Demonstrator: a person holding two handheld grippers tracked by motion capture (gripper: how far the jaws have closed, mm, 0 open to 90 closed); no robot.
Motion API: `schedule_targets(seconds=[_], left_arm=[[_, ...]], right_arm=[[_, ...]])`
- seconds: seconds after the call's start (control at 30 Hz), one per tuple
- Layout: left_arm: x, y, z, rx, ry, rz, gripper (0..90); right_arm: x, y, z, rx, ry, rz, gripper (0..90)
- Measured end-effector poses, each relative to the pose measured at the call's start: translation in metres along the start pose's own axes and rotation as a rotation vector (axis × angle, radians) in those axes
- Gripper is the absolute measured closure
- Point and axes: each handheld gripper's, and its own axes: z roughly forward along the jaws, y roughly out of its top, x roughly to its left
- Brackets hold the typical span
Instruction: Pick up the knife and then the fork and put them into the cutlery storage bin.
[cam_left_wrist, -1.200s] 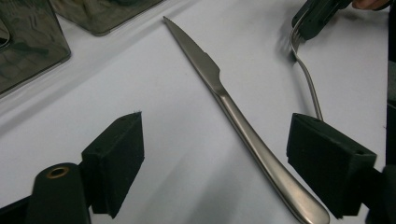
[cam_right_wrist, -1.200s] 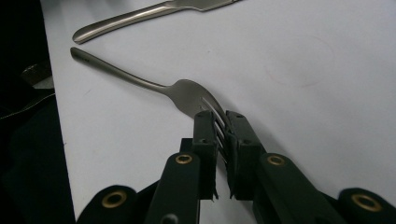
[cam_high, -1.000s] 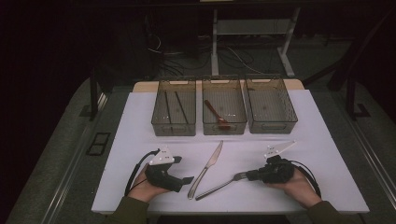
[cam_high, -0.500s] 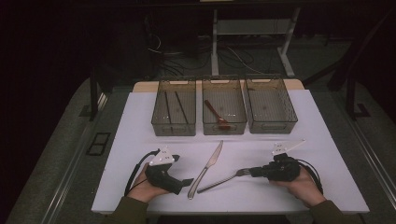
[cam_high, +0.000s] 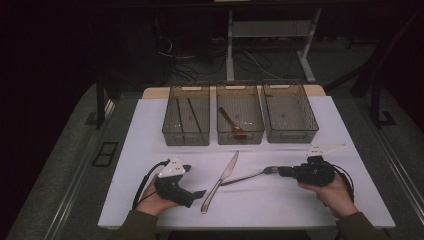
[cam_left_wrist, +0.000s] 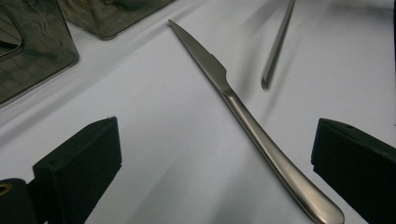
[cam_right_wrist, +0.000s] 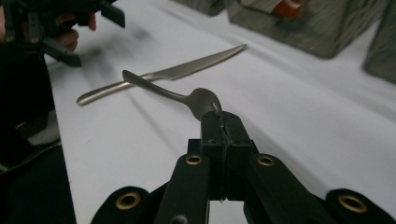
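On the white table (cam_high: 300, 210), the right gripper (cam_high: 281, 171) is clamped on a fork (cam_right_wrist: 187, 95) by its tines, handle lifted, while the left gripper (cam_high: 199, 193), jaws spread wide, rests beside the knife (cam_left_wrist: 243, 112).

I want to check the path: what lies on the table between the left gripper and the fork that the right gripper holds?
A steel knife lies there in the high view, between the left gripper and the fork held by the right gripper.
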Motion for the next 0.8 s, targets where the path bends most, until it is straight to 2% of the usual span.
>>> schedule_targets(seconds=[0.53, 0.8], left_arm=[[-0.001, 0.000, 0.001, 0.001, 0.001, -0.015, 1.1], [-0.001, 0.000, 0.002, 0.004, -0.002, -0.015, 1.1]], right_arm=[[-0.021, 0.021, -0.041, -0.156, -0.195, 0.041, 89.5], [-0.037, 0.033, -0.064, -0.239, -0.310, 0.070, 89.5]])
